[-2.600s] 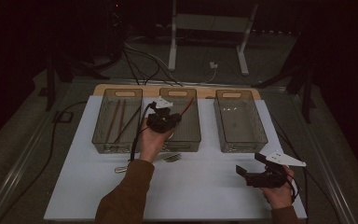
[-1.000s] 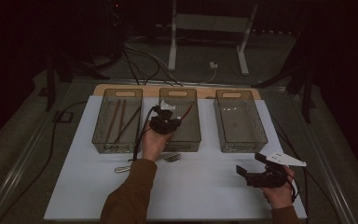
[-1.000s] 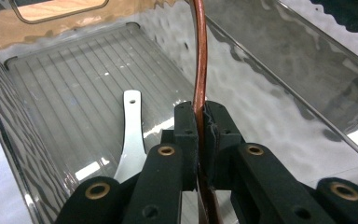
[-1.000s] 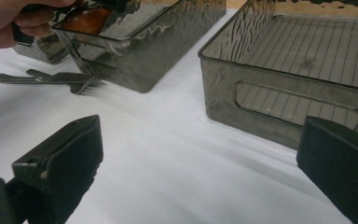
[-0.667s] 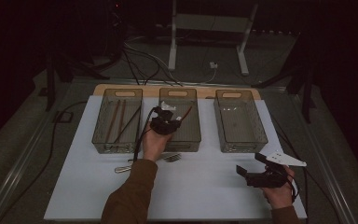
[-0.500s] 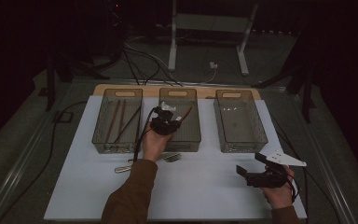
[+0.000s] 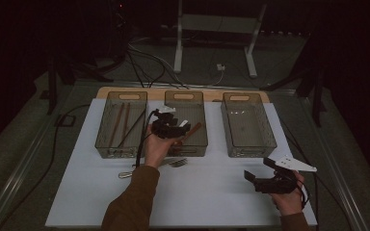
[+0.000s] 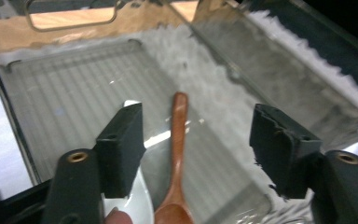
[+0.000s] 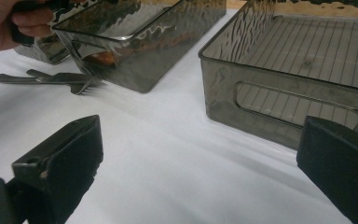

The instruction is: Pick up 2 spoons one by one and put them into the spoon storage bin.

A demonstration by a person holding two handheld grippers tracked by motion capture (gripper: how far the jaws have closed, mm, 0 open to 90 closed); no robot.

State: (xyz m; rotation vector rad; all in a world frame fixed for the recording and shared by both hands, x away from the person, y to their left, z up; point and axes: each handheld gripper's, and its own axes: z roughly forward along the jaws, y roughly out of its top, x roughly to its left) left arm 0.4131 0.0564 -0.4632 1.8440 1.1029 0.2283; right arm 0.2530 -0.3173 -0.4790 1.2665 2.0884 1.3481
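Now hovering over the middle bin [image 7: 198, 144], left gripper [image 8: 198, 140] with jaws just opening — wooden spoon [image 8: 176, 158] lying loose between the pads, touching neither, handle pointing away toward the bin's far wall, bowl end nearest the camera. Sitting just beside the left pad [image 8: 121, 144], something white. Resting low over the white mat [image 9: 168, 154], right gripper [image 9: 200, 172] gaping wide and holding nothing — fork [image 9: 51, 79] lying ahead to its left, empty right bin [image 9: 307, 79] ahead to its right.
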